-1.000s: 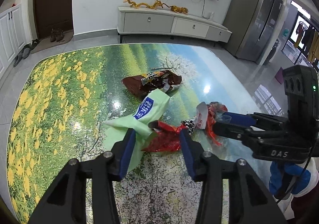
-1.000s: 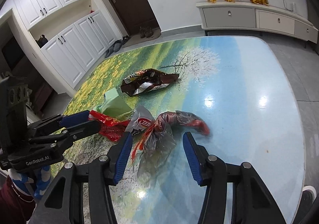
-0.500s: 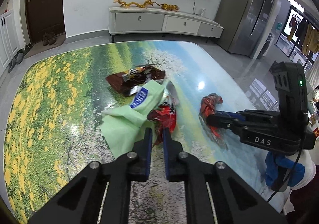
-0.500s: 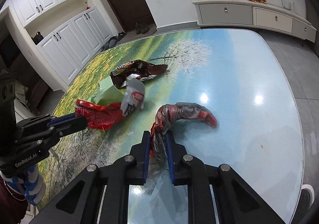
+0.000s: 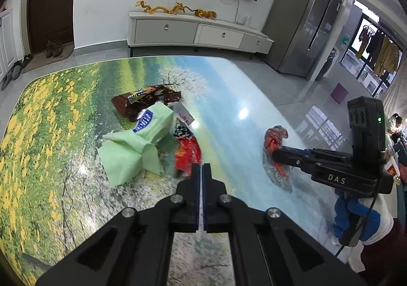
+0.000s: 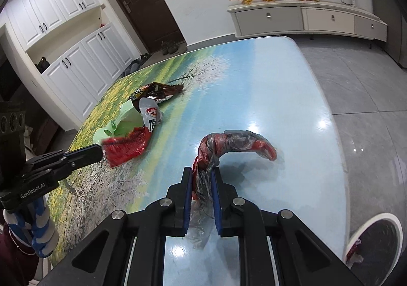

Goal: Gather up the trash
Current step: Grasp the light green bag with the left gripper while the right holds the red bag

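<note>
**Both grippers clamping wrappers on the printed table**

Since 1 second ago both pairs of jaws have been closing: the left gripper (image 5: 202, 169) is now pinching the edge of the red wrapper (image 5: 187, 152) at the centre of the left wrist view, and the wrapper is now lying stretched toward the lower centre of the frame. In the right wrist view the right gripper (image 6: 202, 175) is squeezing the twisted red and clear plastic bag (image 6: 235, 143), its fingers (image 6: 187, 184) pressing on the bag's bunched tail at lower centre while the curled end is resting on the table to the right.

Just left of the red wrapper a pale green packet (image 5: 138, 144) is lying crumpled, touching it. Behind that, toward upper centre, a brown snack wrapper (image 5: 150, 99) is sitting open. All 4 pieces are lying on the glossy table (image 5: 51, 133) printed with yellow flowers and blue sky. At the lower right of the right wrist view a round bin (image 6: 376, 240) is standing on the floor.
</note>
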